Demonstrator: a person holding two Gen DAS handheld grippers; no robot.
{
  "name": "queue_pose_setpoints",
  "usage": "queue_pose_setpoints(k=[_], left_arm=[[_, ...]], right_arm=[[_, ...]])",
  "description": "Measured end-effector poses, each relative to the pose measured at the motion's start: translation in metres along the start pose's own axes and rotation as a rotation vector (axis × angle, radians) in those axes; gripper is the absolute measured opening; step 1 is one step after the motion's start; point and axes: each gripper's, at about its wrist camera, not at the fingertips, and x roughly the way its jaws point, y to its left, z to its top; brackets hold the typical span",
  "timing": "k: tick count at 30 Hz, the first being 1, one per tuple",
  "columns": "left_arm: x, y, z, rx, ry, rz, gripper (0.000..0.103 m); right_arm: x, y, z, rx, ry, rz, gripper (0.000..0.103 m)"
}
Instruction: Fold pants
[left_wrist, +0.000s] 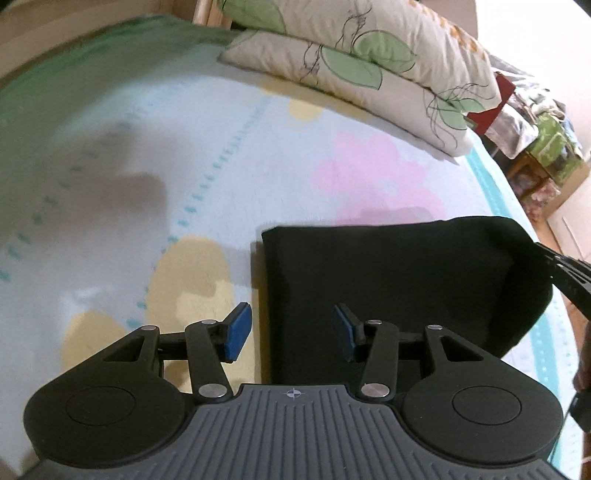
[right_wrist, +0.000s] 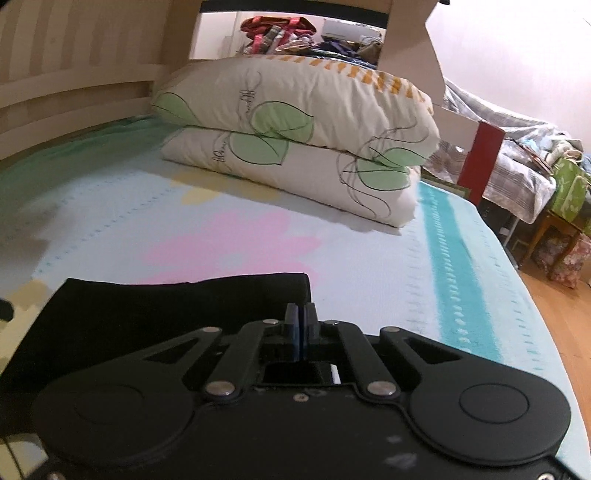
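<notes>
Bed (right_wrist: 369, 266), pastel sheet; two leaf-print pillows (right_wrist: 295, 140) stacked upper centre. Black pants (left_wrist: 388, 280) lay folded, lower centre of the left view. Left gripper (left_wrist: 291, 332) hovered half open, fingers empty, straddling the pants' left edge. Right gripper (right_wrist: 300, 328) fully closed, nothing visibly pinched.

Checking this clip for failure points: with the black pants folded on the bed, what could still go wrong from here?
1. The folded black pants bulge at their right edge, so the fold may spring open.
2. The left gripper hangs open over the pants' left edge, one fingertip on each side; lowering it could snag and drag the fabric.
3. The right gripper is shut and empty beside the pants; a sweep could rumple them across the pastel blanket.
</notes>
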Motion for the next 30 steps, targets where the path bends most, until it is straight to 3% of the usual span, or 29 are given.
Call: queue_pose_setpoints(k=[7, 10, 14, 18, 22, 26, 30], left_arm=[[0.013, -0.019, -0.005, 0.092, 0.028, -0.009, 0.047], [0.026, -0.03, -0.012, 0.162, 0.079, -0.009, 0.047], [0.05, -0.035, -0.028, 0.26, 0.19, 0.034, 0.052], [0.045, -0.019, -0.018, 0.128, 0.191, -0.008, 0.051], [0.024, -0.02, -0.005, 0.118, 0.064, 0.0, 0.052], [0.027, -0.02, 0.012, 0.085, 0.028, -0.01, 0.052], [0.045, -0.015, 0.02, 0.029, 0.051, -0.005, 0.052]], right_arm=[[0.033, -0.012, -0.019, 0.017, 0.087, -0.059, 0.002], [0.052, -0.013, -0.043, 0.025, 0.163, -0.061, 0.004], [0.052, -0.014, -0.056, 0.049, 0.144, -0.088, 0.007], [0.046, -0.022, -0.052, 0.129, 0.146, -0.135, 0.007], [0.013, -0.021, -0.051, 0.177, -0.001, -0.159, 0.01], [-0.008, -0.002, -0.057, 0.163, -0.073, -0.062, 0.01], [-0.005, 0.024, -0.066, 0.094, -0.003, 0.026, 0.01]])
